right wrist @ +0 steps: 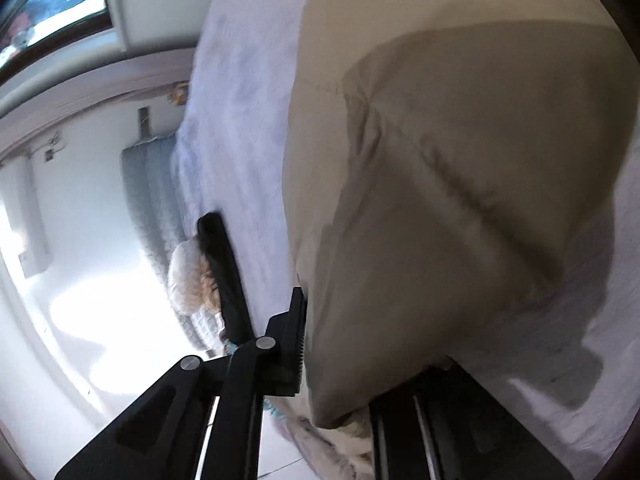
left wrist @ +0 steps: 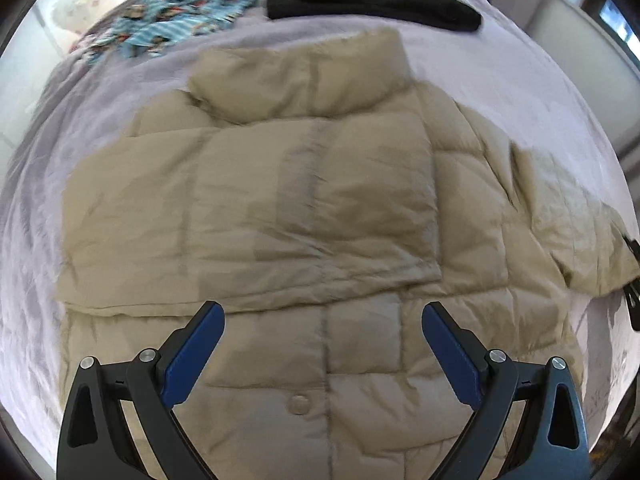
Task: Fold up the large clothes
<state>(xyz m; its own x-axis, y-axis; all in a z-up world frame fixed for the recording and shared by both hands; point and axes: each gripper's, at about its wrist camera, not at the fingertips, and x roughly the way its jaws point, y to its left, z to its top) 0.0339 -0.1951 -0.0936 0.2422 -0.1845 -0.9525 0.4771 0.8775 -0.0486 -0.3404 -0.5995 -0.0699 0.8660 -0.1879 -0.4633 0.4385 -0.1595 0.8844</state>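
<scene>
Bed (left wrist: 500,80), lilac cover, carries all items.

Far left corner: patterned blue cloth (left wrist: 180,12), crumpled, not in play.
Far edge, centre: black garment (left wrist: 372,0), folded flat, just beyond jacket collar, apart from it.
Centre of bed: beige puffer jacket (left wrist: 300,200), front up, collar toward far edge. One sleeve already laid across the chest; hem toward near edge. The other sleeve trails toward the bed's right edge.

Left tool (left wrist: 323,344): fingers wide apart, nothing between them. Hangs over jacket's lower front, pointing steeply down, above the snap placket. Idle/ready.

Right tool (right wrist: 316,344): fingers together, clamped on jacket fabric, a sleeve or side panel by the look; exact part hard to tell, blurred. Only one finger (right wrist: 298,344) shows, the other is buried under cloth. Tool points shallowly down, rolled well to one side; fabric drapes in a lifted hump over it.

Step in hand (judged): carry 2nd sleeve across chest.
Doing it well:
- keep the grip deep, since puffer fill is slippery and springy;
- lift enough to clear the body, lay it parallel to 1st sleeve;
- left tool could pin the centre so the jacket doesn't drag;
- press air out before release.
</scene>
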